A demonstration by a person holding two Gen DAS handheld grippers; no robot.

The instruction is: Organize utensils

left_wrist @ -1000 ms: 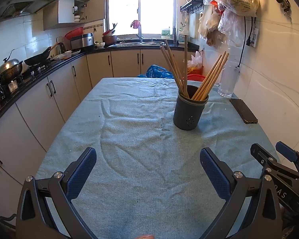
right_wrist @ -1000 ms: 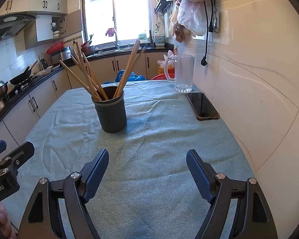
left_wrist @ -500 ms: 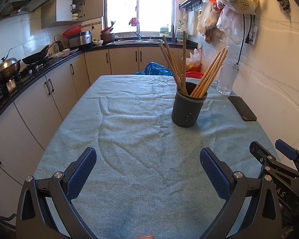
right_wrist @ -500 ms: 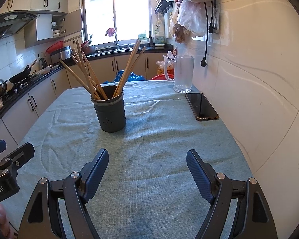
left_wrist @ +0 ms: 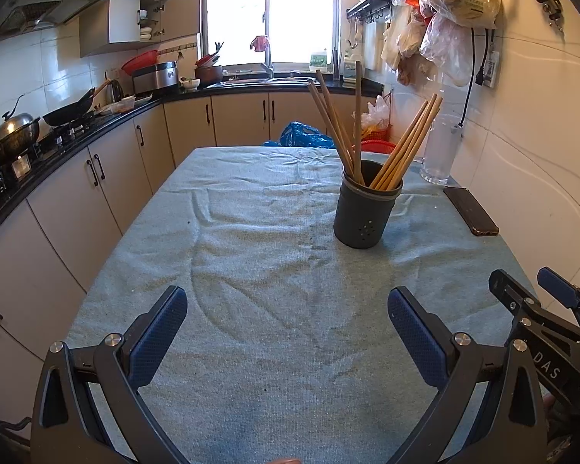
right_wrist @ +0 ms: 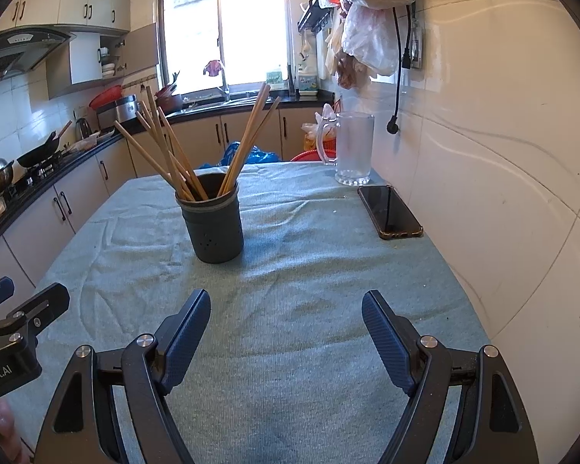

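**Both grippers wide open, chopsticks in the holder**

Left gripper (left_wrist: 288, 311) spread wide above the teal tablecloth (left_wrist: 274, 309), nothing between the pads. Right gripper (right_wrist: 286, 311) just as wide, also empty. Ahead, upright on the cloth: dark grey holder (right_wrist: 214, 228), wooden chopsticks (right_wrist: 162, 150) fanned out of its mouth, well apart from both grippers. Over by the wall, black phone (right_wrist: 389, 212) lying flat, glass mug (right_wrist: 353, 149) just behind it.

My home kitchen, range hood (left_wrist: 54, 0) over the wok (left_wrist: 67, 114) on the stove, cream cabinets (left_wrist: 239, 116), sink tap (left_wrist: 268, 63) under the window (left_wrist: 270, 11).
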